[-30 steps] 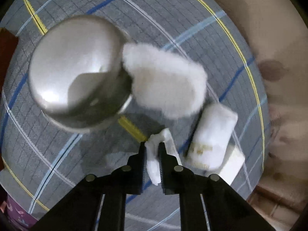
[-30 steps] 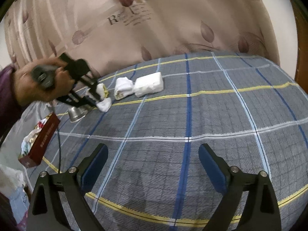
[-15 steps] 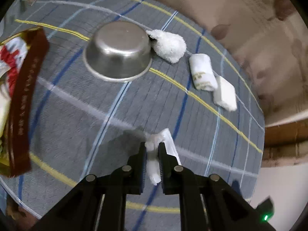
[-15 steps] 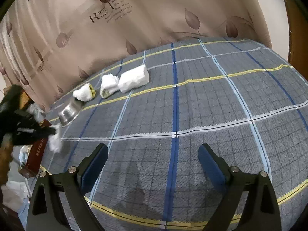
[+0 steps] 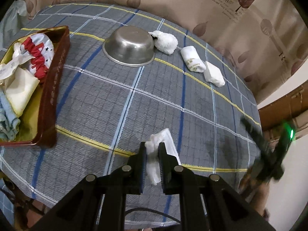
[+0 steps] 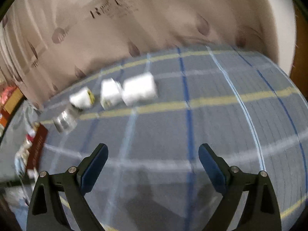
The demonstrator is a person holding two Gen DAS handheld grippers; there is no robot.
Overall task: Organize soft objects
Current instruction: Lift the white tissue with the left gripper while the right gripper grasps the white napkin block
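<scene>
1. Left gripper (image 5: 152,150) clamped on a white cloth (image 5: 154,159), held above the plaid bedsheet (image 5: 115,96) at about 6 o'clock in the left wrist view; the cloth pokes out past the fingertips and hangs below them
2. Right gripper (image 6: 153,154) wide open, nothing between its blue pads; it hovers over bare sheet, view heavily blurred
3. Red tin box (image 5: 52,88) at 9 o'clock in the left view already holds soft stuff: a red-and-white fabric piece (image 5: 38,53), a cream folded item (image 5: 21,90), a light blue cloth (image 5: 6,119) at the near end
4. Left on the sheet around 12 to 1 o'clock: fluffy white piece (image 5: 166,42) touching the upturned steel bowl (image 5: 130,47), rolled white towel (image 5: 192,61) just beside it, wrapped white pack (image 5: 214,74) touching the towel
5. Same three whites show as a row at 11 o'clock in the right view, too smeared for detail
6. Progress, my read: roughly halfway. Several items boxed, one in transit, three to go
7. Likely next: carry the held cloth toward 9 o'clock and drop it in the box; free room looks to be near the gold bottom at the close end
8. Bowl's role unclear, can't tell if anything sits under it
</scene>
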